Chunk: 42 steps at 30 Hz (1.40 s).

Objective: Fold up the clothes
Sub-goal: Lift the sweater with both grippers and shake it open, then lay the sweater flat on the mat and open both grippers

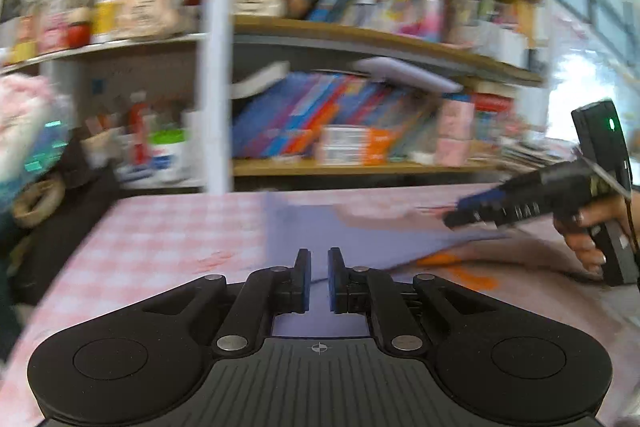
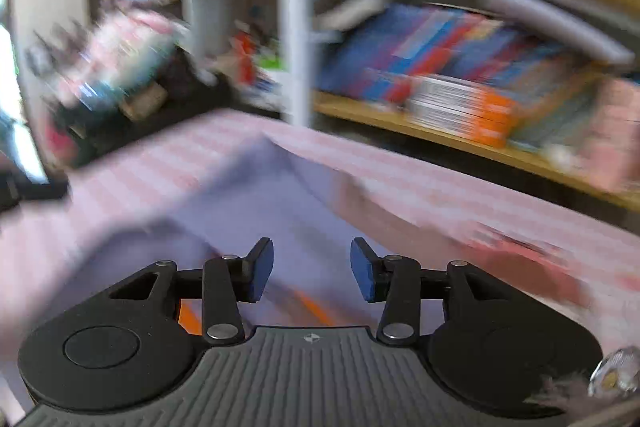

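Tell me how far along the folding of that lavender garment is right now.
Early. The lavender garment lies loosely on the pink checked tablecloth, and no finished fold shows through the blur. In hand: the left gripper is nearly closed at the cloth's near edge, though a grip is unclear; the right gripper hangs open above it. The folding itself remains.

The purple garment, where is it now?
The purple garment lies on the pink checked tablecloth, ahead of the left gripper and under the right gripper, before the bookshelf.
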Motion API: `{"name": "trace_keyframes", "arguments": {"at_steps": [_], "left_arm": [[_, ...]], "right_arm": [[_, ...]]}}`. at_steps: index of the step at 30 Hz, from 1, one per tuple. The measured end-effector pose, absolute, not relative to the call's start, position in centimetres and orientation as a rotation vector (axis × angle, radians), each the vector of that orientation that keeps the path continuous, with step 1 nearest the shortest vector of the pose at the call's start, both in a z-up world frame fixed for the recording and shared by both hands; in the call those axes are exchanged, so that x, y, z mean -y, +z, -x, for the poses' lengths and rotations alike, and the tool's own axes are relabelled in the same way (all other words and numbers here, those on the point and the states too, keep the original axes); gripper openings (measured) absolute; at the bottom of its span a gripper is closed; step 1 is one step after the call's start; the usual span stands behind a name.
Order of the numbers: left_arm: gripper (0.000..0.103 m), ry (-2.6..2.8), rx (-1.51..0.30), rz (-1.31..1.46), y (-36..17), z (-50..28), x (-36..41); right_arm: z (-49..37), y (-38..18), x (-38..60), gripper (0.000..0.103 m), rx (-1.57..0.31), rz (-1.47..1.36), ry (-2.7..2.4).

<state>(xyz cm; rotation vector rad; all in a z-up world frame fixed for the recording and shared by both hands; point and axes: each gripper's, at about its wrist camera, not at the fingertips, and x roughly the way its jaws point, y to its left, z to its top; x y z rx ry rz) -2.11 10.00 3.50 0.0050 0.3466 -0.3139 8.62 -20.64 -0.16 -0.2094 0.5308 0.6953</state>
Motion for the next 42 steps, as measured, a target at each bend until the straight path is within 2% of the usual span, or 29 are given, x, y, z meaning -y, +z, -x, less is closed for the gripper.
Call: {"name": "trace_keyframes", "arguments": {"at_steps": [6, 8, 12, 16, 22, 28, 30, 32, 33, 34, 38, 42], "left_arm": [[0.012, -0.517, -0.398, -0.161, 2.9, -1.4, -0.4], [0.016, -0.561, -0.416, -0.267, 2.4, -2.8, 3.2], [0.017, -0.611, -0.405, -0.442, 2.6, -4.7, 8.5], [0.037, -0.629, -0.397, -0.540, 2.7, -6.3, 11.8], [0.037, -0.616, -0.444, -0.714, 0.0, -8.5, 15.9], [0.039, -0.593, -0.459, -0.719, -0.3, -9.7, 16.2], [0.037, -0.587, -0.470, -0.697, -0.2, -10.3, 16.1], [0.029, -0.582, -0.483, -0.680, -0.5, -10.9, 16.0], [0.011, -0.576, -0.487, -0.672, -0.6, -11.2, 15.9], [0.004, -0.566, -0.487, -0.667, -0.7, -11.5, 15.7], [0.004, -0.514, -0.389, -0.374, 3.3, -11.3, 9.9], [0.004, -0.341, -0.253, -0.132, 8.9, -8.2, -1.7]], "right_arm": [[-4.9, -3.4, 29.5, 0.040, -0.587, 0.314, 0.432], [-4.4, -4.7, 30.9, 0.040, -0.604, 0.308, 0.400], [-3.6, -5.7, 32.3, 0.039, -0.586, 0.257, 0.417], [-3.0, -5.9, 32.9, 0.039, -0.560, 0.186, 0.453], [-3.5, -6.8, 32.9, 0.038, -0.585, 0.145, 0.447], [-3.7, -7.0, 32.9, 0.038, -0.595, 0.137, 0.449], [-3.7, -7.1, 32.9, 0.038, -0.597, 0.135, 0.450], [-3.7, -7.1, 32.9, 0.038, -0.597, 0.139, 0.449], [-3.7, -7.1, 32.9, 0.038, -0.598, 0.139, 0.449], [-3.7, -7.1, 32.9, 0.038, -0.598, 0.138, 0.449], [-3.8, -7.1, 32.9, 0.038, -0.600, 0.136, 0.449], [-3.8, -7.1, 32.8, 0.038, -0.599, 0.145, 0.445]]}}
